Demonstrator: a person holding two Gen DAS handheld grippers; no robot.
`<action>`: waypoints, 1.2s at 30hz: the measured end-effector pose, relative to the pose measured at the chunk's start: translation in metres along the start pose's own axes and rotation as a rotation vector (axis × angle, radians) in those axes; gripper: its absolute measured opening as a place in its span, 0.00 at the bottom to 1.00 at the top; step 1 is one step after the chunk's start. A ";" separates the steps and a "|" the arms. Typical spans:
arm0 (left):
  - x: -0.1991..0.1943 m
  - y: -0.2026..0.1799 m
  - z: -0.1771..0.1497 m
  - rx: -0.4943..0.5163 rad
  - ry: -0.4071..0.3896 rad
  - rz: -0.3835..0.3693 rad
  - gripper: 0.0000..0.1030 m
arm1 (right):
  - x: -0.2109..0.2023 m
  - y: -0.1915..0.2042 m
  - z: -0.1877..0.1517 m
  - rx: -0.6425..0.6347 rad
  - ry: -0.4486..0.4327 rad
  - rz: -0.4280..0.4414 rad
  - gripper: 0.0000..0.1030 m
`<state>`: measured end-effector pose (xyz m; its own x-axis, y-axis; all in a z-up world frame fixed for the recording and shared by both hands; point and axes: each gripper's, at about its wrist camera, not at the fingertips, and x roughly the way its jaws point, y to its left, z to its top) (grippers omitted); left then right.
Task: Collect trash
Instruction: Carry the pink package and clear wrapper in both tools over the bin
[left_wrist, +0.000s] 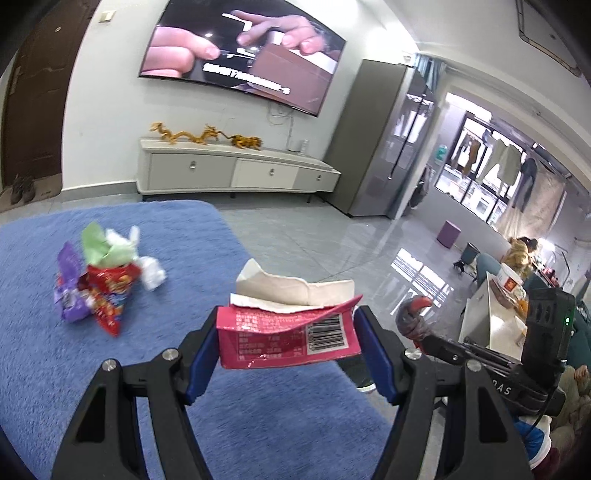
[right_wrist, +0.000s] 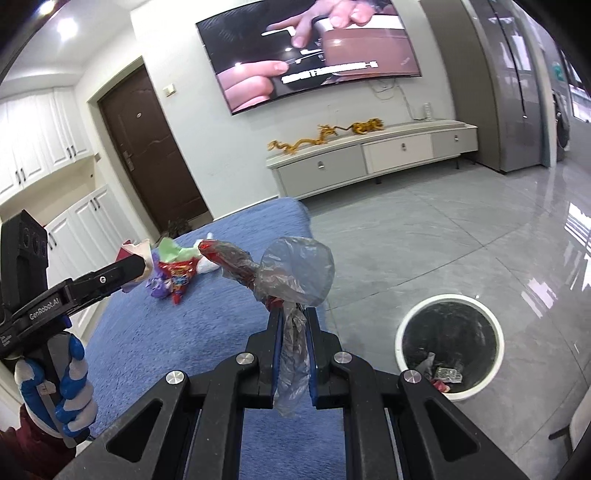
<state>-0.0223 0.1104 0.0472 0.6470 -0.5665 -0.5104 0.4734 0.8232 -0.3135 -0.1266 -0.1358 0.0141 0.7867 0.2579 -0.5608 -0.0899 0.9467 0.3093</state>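
Black jaws with blue pads filled the bottom of the left wrist view, where the left hand-held gripper (left_wrist: 288, 343) stood partly open yet clamped across a torn pink carton (left_wrist: 288, 338). Its pads pressed on the carton's two side edges, and the barcode panel faced the camera. A ragged whitish flap stuck up from the carton's top. Under it lay a blue carpeted surface (left_wrist: 155, 236), a bed or low platform as far as could be told.

On that blue surface, well to the left of the carton, sat a small trash pile (left_wrist: 103, 280): a purple wrapper, a red snack bag, a pale green sheet and some crumpled white paper, all touching one another.

In the right wrist view the right hand-held gripper (right_wrist: 293, 345) was closed almost fully on the twisted neck of a thin grey plastic bag (right_wrist: 295, 273). The bag ballooned above the pads, a red scrap showed through it, and its tail hung down between the jaws. At the left of this view the left hand-held gripper appeared side-on, gripped by a hand in a blue-and-white glove (right_wrist: 70, 391).

A white-rimmed trash bin (right_wrist: 448, 338) with a black liner stood on the grey tiled floor (right_wrist: 443, 229), to the right of the blue surface and lower right of the bag. A few pieces of rubbish lay at its bottom.

Beyond, a wall television (right_wrist: 314, 48) hung above a low white cabinet (right_wrist: 369, 155) bearing golden dragon figures (right_wrist: 325, 138).
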 end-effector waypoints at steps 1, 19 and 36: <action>0.002 -0.004 0.002 0.009 0.000 -0.004 0.66 | -0.002 -0.004 0.000 0.009 -0.004 -0.005 0.11; 0.052 -0.063 0.029 0.104 0.030 -0.060 0.66 | -0.021 -0.067 -0.007 0.149 -0.045 -0.077 0.11; 0.153 -0.116 0.066 0.170 0.132 -0.101 0.66 | -0.001 -0.147 0.009 0.259 -0.035 -0.177 0.11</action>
<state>0.0610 -0.0749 0.0579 0.5128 -0.6267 -0.5867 0.6332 0.7376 -0.2345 -0.1084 -0.2764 -0.0240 0.7975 0.0820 -0.5977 0.2053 0.8947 0.3966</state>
